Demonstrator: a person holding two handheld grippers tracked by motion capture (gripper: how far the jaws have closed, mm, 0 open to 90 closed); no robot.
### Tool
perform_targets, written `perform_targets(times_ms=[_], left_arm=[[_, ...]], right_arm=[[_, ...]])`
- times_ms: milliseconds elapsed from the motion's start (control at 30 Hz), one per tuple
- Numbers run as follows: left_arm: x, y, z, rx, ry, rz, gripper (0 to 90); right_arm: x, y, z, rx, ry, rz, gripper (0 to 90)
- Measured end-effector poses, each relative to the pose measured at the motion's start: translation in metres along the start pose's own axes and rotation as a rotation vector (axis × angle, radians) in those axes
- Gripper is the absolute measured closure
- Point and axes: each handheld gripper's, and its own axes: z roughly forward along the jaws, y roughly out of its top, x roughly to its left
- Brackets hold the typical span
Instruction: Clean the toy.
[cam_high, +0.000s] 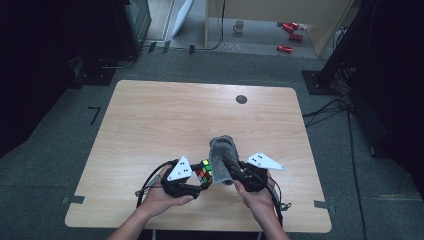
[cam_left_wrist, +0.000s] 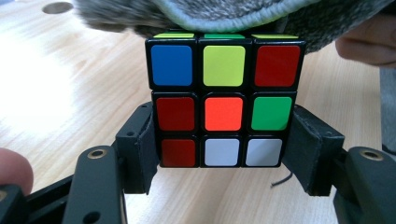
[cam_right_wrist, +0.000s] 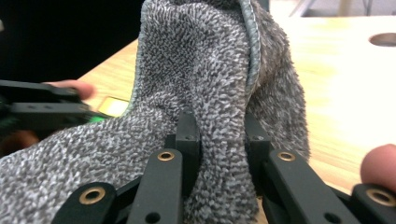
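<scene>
The person stands at the near edge of the tabletop (cam_high: 150, 115), a gripper in each hand. The left gripper (cam_high: 192, 181) has its jaws set wide around a cube (cam_left_wrist: 223, 100), pads pressing on the lower part of its two sides, so the cube is held just above the wood near the front middle. The right gripper (cam_right_wrist: 219, 135) has its jaws nearly closed, pinching a fold of a grey cloth (cam_right_wrist: 205, 60). In the high view the cloth (cam_high: 223, 157) rises in a hump from the right jaws and drapes over toward the cube (cam_high: 204, 171); from the left gripper's camera its hemmed edge lies over the cube's top face.

It looks to me like the wiping step: the cloth is being brought onto the cube while the other hand steadies it. Next, I'd judge, the right hand has to drag the cloth across the top face without loosening its pinch, and the left has to keep its squeeze firm so the cube doesn't twist out.
</scene>
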Motion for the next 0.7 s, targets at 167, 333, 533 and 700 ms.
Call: perform_targets(times_ms=[167,333,533,700], left_arm=[[-0.006,-0.001,0.008,0.029,0.007,0.023,35.8],[-0.008,0.0,0.007,0.024,-0.006,0.028,35.9],[-0.002,0.0,0.001,0.006,0.006,0.011,35.9],[-0.004,-0.002,0.008,0.033,0.015,0.021,35.8]], right_arm=[[0.01,0.001,-0.001,-0.013,0.015,0.001,75.4],[0.024,0.003,-0.003,-0.017,0.04,-0.023,75.3],[-0.001,-0.002,0.001,0.021,-0.022,0.054,75.6],[0.016,0.003,-0.003,-0.012,0.021,0.027,75.6]])
